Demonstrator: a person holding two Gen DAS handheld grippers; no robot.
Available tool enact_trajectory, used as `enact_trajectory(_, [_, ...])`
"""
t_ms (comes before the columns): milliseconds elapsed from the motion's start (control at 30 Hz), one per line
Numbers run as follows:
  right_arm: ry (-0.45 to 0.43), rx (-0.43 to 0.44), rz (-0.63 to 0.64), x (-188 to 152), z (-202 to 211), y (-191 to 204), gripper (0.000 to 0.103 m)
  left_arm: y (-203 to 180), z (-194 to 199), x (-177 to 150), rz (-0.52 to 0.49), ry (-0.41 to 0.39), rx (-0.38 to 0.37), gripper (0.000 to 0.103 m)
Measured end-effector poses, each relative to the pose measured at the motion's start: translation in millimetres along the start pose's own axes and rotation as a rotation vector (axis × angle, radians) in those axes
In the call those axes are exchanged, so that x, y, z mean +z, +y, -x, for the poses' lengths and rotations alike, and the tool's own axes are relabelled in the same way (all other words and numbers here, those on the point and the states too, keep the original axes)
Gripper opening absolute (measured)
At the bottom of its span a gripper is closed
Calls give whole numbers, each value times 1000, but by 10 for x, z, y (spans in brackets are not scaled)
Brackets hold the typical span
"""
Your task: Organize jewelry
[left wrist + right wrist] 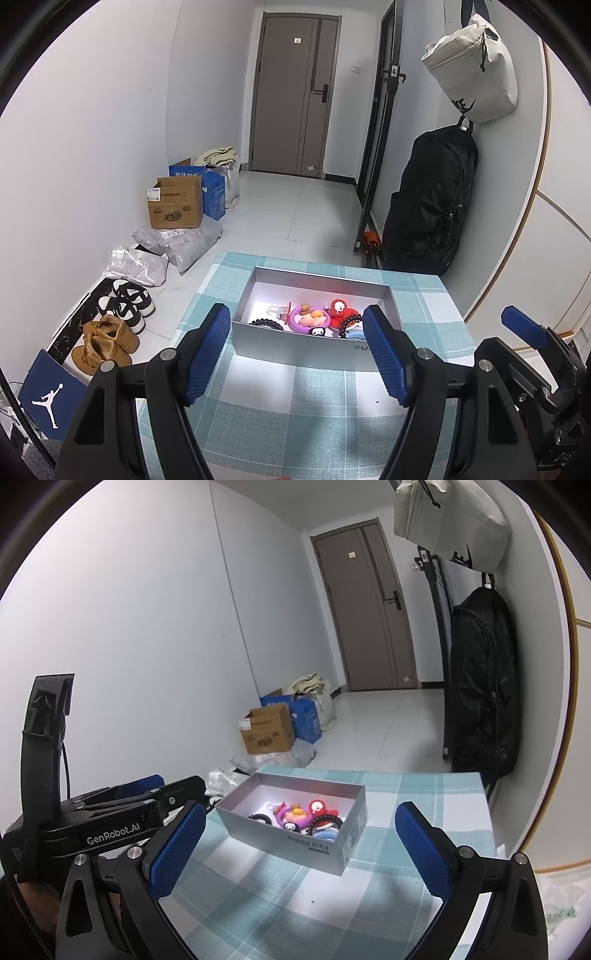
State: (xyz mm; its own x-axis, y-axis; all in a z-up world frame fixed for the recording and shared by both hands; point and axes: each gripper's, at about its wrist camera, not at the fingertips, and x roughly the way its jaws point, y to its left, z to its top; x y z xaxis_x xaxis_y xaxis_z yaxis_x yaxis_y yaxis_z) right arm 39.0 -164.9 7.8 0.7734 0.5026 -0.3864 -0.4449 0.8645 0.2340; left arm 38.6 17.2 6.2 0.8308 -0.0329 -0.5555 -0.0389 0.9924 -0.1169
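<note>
Jewelry [310,319] in grey box [295,347], both tools [295,354] [299,849] spread, empty.

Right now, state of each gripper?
Left gripper: open, holding nothing, short of the grey box of jewelry.
Right gripper: open, holding nothing, also short of the box.

A grey door [295,96] closes the far end of a white-walled hall with pale tiled floor [295,206]. Left of the door, cardboard boxes [177,203], bags and shoes [122,306] line the wall. Right of it, a black backpack [432,195] hangs under a cream bag [476,70].
</note>
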Motion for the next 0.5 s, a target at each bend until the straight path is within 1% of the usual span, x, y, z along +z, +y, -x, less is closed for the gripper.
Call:
enact_trajectory(433, [18,-4,9,-25,-35,19,103,12,14,15,0,-5,-7,70])
enact_trajectory(500, [19,-5,10,-25,-34,20,103,11,17,19,-1,-9,3,70])
